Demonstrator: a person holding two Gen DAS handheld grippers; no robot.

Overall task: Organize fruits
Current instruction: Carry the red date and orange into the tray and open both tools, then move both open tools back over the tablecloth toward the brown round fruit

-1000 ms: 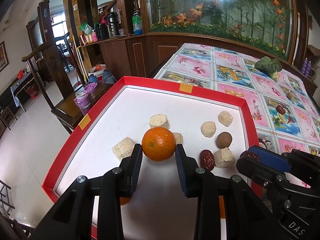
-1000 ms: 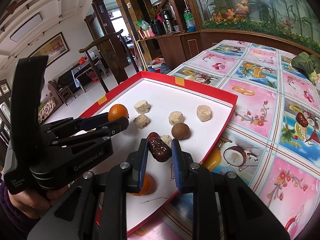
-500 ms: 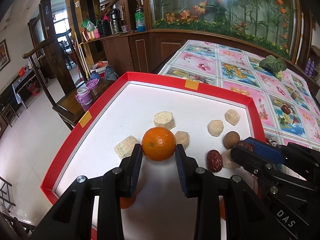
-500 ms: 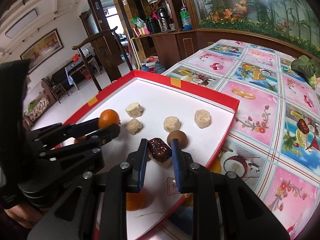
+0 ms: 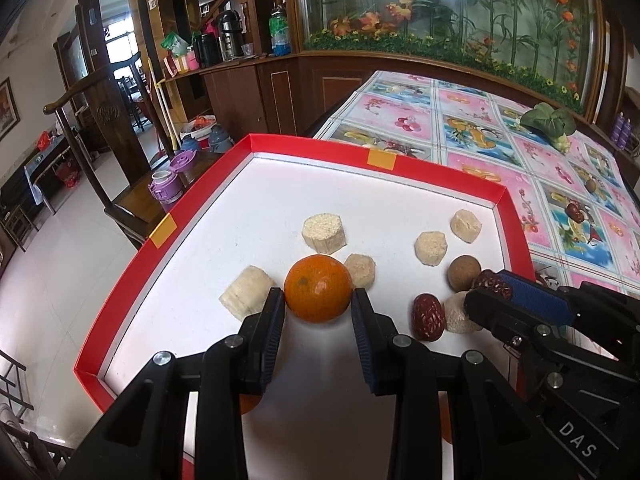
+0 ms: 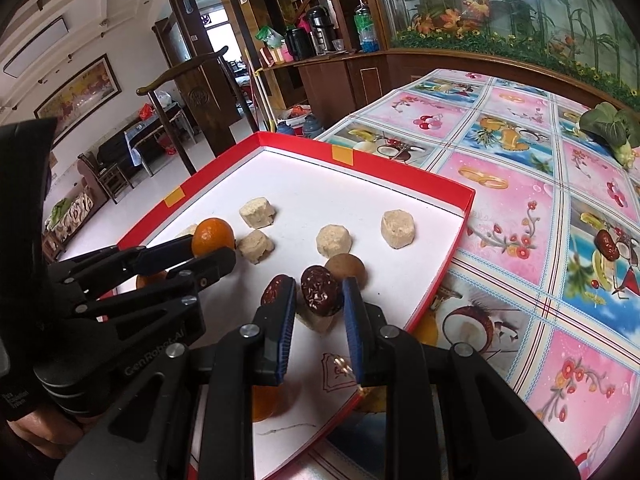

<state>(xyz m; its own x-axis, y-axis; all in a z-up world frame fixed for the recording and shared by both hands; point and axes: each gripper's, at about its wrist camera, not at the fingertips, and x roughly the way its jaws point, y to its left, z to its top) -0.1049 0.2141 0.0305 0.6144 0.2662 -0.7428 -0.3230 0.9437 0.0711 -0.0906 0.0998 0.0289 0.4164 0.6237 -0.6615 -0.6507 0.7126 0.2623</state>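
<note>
1. The orange, round and bright, is gripped between the tips of the left gripper, low over the white floor of the red-rimmed tray.
2. A wrinkled dark red date is clamped in the right gripper, near the tray's right wall.
3. A second red date lies on the tray floor beside a round brown fruit.

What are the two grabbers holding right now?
Left gripper: shut on the orange.
Right gripper: shut on a red date.
</note>
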